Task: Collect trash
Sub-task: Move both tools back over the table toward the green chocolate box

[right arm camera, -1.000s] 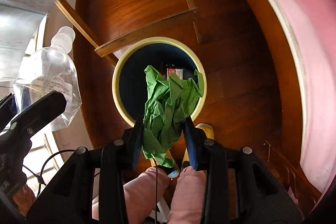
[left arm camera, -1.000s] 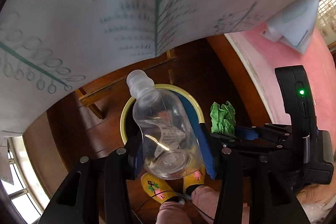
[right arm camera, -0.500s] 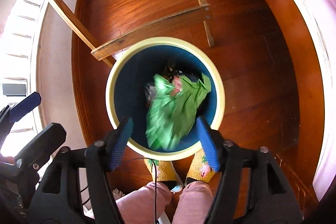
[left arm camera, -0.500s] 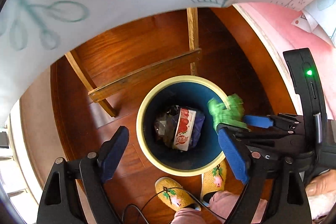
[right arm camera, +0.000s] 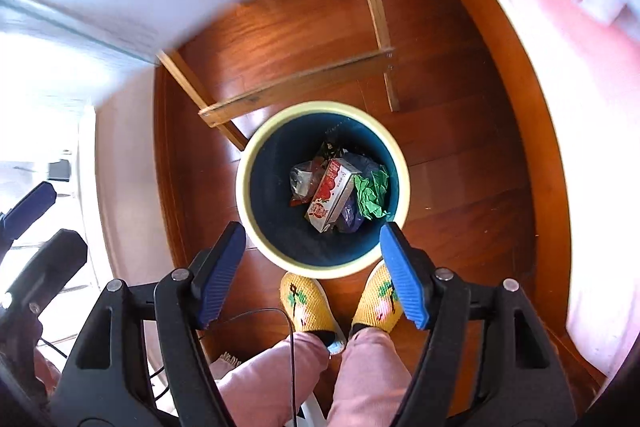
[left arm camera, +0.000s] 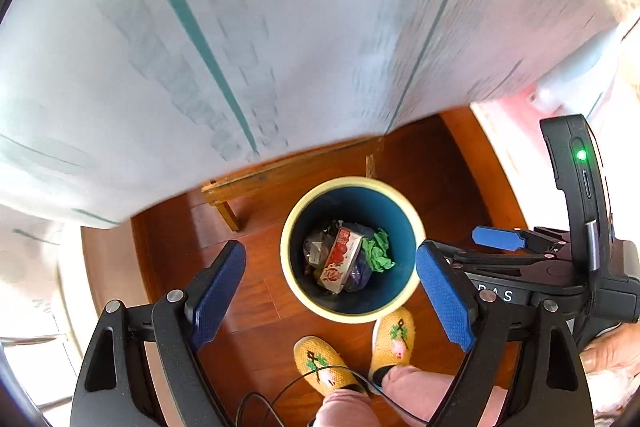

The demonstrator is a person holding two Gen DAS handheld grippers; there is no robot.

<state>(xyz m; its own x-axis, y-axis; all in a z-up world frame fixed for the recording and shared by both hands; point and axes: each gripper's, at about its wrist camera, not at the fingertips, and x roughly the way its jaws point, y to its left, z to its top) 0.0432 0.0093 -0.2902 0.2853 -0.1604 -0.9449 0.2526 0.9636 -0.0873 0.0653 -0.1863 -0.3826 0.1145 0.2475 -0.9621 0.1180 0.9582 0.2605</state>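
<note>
I hold the left gripper and the right gripper above the trash bin, both with jaws spread wide and carrying nothing. In the bin lie crumpled green paper, a red-and-white carton and a clear bottle, so I judge this drop complete. Whether more trash remains elsewhere, these views do not show.

Both wrist cameras look straight down from well above, sharing the round cream-rimmed blue bin on the reddish wooden floor.
</note>
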